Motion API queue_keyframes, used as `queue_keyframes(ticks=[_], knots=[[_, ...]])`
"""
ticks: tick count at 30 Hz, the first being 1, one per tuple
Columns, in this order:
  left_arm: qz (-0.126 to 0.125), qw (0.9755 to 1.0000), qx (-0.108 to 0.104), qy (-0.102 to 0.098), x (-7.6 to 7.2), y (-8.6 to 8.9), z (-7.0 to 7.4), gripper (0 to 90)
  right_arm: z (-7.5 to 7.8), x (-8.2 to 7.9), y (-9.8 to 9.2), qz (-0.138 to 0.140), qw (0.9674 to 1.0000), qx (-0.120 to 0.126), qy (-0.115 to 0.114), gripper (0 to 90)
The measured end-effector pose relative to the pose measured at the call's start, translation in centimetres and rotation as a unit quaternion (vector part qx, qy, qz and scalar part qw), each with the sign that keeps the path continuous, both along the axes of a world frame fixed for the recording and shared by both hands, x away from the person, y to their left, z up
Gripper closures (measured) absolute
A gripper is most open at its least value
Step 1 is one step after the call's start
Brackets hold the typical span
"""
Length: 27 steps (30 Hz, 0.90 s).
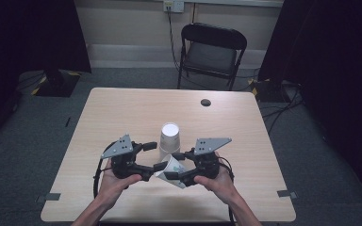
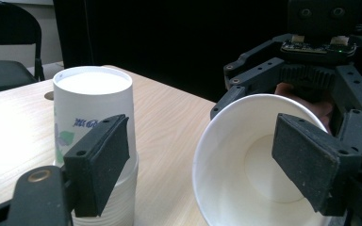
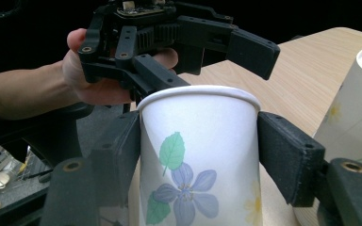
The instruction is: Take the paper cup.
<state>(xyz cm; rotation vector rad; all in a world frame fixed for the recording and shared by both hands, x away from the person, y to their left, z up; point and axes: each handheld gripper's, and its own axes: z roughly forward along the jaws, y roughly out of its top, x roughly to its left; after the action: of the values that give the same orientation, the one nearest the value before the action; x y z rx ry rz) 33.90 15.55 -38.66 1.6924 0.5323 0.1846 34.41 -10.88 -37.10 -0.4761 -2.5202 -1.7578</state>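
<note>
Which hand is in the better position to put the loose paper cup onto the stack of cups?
Right. The right gripper is shut on the loose cup, beside the stack. The left gripper is open, one jaw inside the cup's mouth, not pressing.

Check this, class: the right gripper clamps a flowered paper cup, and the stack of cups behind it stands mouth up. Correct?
Not quite. The right gripper does clamp the flowered paper cup, but the stack of cups stands mouth down, flat bases on top, as the high view shows.

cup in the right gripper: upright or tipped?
Tipped. The paper cup lies on its side between the right gripper's jaws; the left gripper view looks into its empty mouth.
</note>
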Motion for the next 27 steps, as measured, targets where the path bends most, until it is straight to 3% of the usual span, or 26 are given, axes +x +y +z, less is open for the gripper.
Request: queue_keyframes(ticks=[3, 8, 12, 15, 23, 26, 27], knots=[[0.017, 0.9998, -0.008, 0.006, 0.3, 0.8, 0.0, 19.1, 0.1, 0.1, -0.5, -0.007, 1.0000, 0.004, -0.001, 33.0], [0.018, 0.9995, -0.024, 0.011, 0.3, 1.7, 0.3, 18.5, 0.5, 0.5, -1.9, -0.029, 0.9993, 0.023, -0.001, 33.0], [0.002, 0.9998, -0.015, 0.014, 0.0, 1.7, 0.2, 16.6, 1.1, 0.7, -2.8, -0.042, 0.9984, 0.036, -0.006, 33.0], [-0.027, 0.9994, -0.006, 0.021, -0.4, 0.4, -0.1, 16.6, 2.0, 1.0, -3.6, -0.055, 0.9967, 0.058, -0.014, 33.0], [-0.060, 0.9975, -0.005, 0.036, -0.4, -1.4, -0.8, 20.1, 3.0, 0.8, -2.9, -0.051, 0.9950, 0.081, -0.028, 33.0], [-0.071, 0.9970, -0.003, 0.029, -0.5, -1.8, -0.9, 26.0, 3.1, 0.7, -2.2, -0.043, 0.9952, 0.083, -0.029, 33.0], [-0.074, 0.9971, 0.001, 0.018, -0.7, -1.7, -0.7, 32.8, 3.0, 0.7, -1.8, -0.039, 0.9956, 0.080, -0.029, 33.0]])
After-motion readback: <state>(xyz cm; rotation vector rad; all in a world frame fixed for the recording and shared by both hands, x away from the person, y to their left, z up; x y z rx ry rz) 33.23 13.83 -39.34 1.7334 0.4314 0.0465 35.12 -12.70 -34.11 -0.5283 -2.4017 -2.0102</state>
